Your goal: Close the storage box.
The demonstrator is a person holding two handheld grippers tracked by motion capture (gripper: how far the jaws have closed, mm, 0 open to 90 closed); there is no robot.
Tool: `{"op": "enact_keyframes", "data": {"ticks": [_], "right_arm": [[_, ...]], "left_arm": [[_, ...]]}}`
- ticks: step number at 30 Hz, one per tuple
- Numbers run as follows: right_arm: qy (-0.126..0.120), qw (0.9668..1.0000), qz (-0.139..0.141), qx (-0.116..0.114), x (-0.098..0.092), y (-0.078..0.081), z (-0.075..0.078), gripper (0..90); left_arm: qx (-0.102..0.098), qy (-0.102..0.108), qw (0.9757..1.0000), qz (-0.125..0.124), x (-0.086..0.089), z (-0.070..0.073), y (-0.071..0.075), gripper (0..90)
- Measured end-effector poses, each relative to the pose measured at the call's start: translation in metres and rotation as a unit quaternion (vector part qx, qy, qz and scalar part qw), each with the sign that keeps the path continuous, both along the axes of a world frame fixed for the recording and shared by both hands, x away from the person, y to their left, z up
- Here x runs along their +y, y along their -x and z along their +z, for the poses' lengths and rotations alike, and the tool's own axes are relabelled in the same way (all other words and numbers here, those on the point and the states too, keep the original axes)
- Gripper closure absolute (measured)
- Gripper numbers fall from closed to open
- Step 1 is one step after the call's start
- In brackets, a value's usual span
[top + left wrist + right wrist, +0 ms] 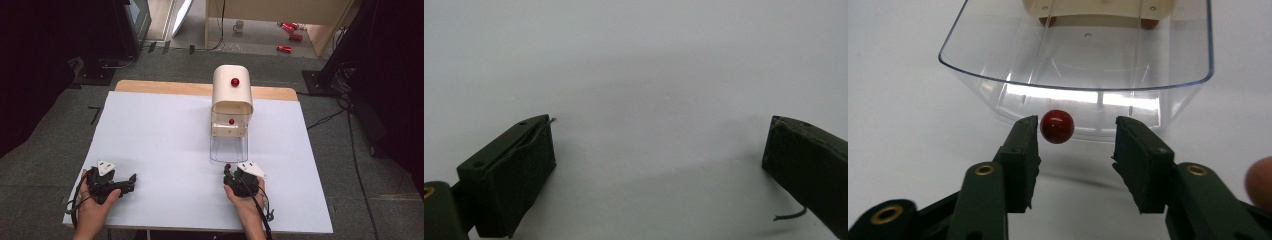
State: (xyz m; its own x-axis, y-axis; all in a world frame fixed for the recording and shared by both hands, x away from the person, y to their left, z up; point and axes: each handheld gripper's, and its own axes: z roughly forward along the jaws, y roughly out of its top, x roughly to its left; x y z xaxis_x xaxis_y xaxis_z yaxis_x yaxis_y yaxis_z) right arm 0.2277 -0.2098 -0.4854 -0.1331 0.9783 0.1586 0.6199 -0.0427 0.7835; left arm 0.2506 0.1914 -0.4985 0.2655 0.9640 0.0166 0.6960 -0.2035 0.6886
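Note:
A cream box with a rounded top (232,95) stands at the back middle of the white table sheet (165,140), a red knob (234,82) on its top. Its clear plastic drawer (228,147) (1078,50) is pulled out toward me. A small red ball knob (1057,126) sits on the drawer's front wall. My right gripper (1075,135) (229,172) is open around this knob; the knob lies close against one jaw, with a gap to the other. My left gripper (131,180) (659,145) rests open at the front left of the sheet, nothing between its jaws.
A second red knob (231,121) shows on the box front above the drawer. The wooden table edge (165,87) runs behind the sheet. On the floor beyond lie red cans (290,35), a mug (239,26) and cables (350,115).

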Motion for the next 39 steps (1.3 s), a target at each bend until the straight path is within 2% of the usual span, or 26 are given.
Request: {"op": "enact_keyframes", "data": {"ticks": [4, 13, 22, 39], "right_arm": [[-0.001, 1.0000, 0.004, 0.000, 0.002, -0.001, -0.003, 63.6], [-0.005, 1.0000, 0.004, -0.002, 0.008, -0.001, -0.004, 74.1], [-0.005, 1.0000, 0.008, 0.000, 0.007, -0.002, -0.003, 74.9], [-0.003, 0.9998, 0.012, -0.014, 0.004, -0.008, 0.014, 74.9]], "left_arm": [[0.000, 0.000, 1.0000, 0.000, 0.000, 0.000, 0.000, 0.4], [0.000, 0.000, 1.0000, 0.000, 0.000, 0.000, 0.000, 0.4], [0.000, 0.000, 1.0000, 0.000, 0.000, 0.000, 0.000, 0.4], [0.000, 0.000, 1.0000, 0.000, 0.000, 0.000, 0.000, 0.4]]}}
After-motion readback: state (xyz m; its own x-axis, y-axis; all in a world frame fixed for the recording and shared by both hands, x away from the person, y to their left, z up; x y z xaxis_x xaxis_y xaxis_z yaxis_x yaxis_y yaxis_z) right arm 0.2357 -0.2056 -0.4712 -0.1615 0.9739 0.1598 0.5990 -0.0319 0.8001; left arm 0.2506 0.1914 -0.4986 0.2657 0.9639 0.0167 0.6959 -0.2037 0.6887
